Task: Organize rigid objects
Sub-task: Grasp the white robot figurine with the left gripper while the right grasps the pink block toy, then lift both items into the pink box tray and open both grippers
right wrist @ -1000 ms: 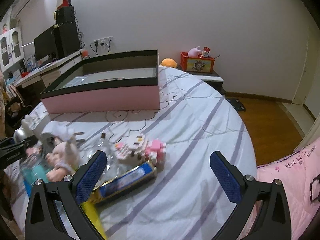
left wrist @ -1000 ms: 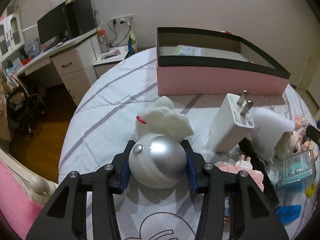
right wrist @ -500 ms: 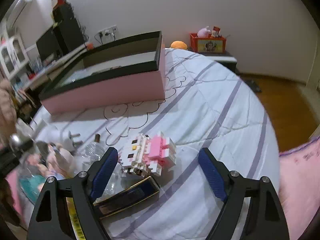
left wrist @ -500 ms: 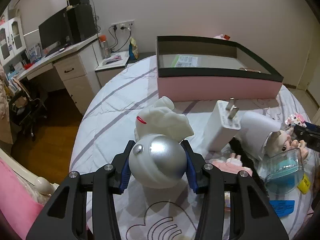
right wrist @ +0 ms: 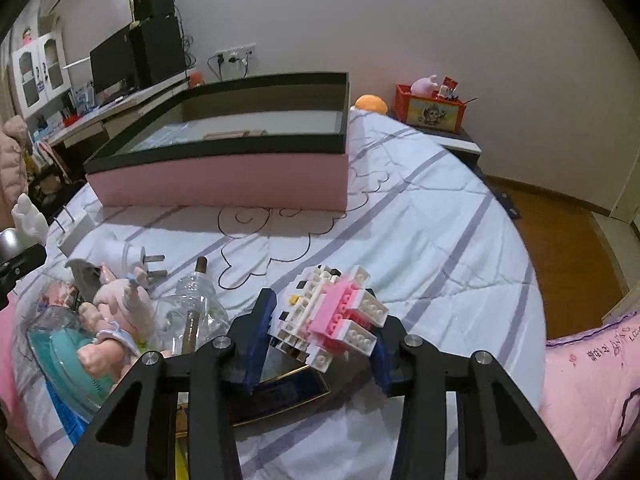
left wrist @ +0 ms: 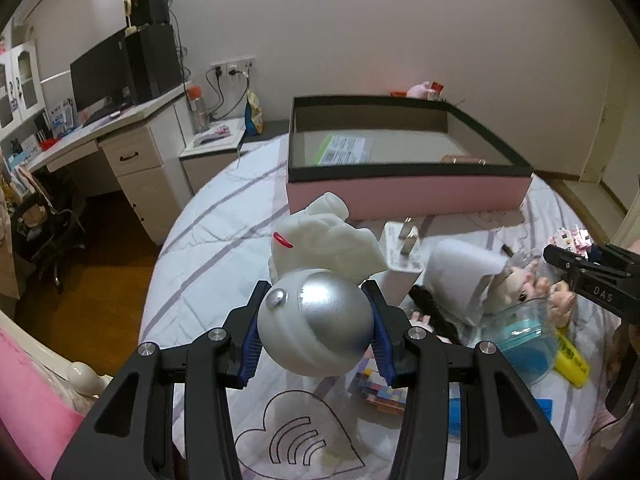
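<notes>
Bedspread's still cluttered: left gripper point(left wrist: 316, 322) clamps the silver-white toy point(left wrist: 314, 326), right gripper point(right wrist: 320, 338) is closing around the brick figure point(right wrist: 334, 316), and next both probably go into the pink box point(right wrist: 224, 184) at 12 o'clock.

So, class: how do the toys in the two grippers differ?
The left gripper clamps a smooth, rounded white-and-silver figure; the right gripper is closing round an angular pink-and-white brick model. The figure is one moulded piece; the model is many studded bricks. Both sit between blue fingers.

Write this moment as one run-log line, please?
left gripper: holds silver-white figurine | right gripper: closing around brick toy | pink box: open, beyond
</notes>
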{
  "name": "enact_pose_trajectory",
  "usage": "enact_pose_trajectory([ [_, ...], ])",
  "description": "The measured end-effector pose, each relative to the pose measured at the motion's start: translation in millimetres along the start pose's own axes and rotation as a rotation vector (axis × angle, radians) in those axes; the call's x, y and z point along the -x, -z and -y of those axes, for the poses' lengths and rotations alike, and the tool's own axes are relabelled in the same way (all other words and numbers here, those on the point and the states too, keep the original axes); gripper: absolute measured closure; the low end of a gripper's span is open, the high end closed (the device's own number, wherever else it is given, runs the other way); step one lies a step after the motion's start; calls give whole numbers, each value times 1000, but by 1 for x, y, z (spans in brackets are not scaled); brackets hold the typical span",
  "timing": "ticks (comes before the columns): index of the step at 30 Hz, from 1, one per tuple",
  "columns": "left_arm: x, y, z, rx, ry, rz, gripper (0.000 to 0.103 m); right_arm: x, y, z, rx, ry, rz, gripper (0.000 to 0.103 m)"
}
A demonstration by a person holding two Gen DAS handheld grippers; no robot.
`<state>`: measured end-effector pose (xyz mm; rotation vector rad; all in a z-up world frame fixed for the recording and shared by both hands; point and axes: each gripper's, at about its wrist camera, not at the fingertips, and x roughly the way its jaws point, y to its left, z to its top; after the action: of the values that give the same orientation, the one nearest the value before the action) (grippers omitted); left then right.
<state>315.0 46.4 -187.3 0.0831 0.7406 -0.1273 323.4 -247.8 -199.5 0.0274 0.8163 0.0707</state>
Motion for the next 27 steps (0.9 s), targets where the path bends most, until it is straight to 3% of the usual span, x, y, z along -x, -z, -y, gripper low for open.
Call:
enact_pose_trajectory([
  [7, 32, -10, 15, -2, 20, 88, 57, 51, -8, -8, -4, 38, 140, 60],
  [17, 88, -23, 50, -4, 90, 226, 57, 126, -18, -73, 92, -51, 322, 60],
  [27, 133, -29, 56, 4, 19, 350, 57, 158, -20, -92, 116, -28, 415, 60],
])
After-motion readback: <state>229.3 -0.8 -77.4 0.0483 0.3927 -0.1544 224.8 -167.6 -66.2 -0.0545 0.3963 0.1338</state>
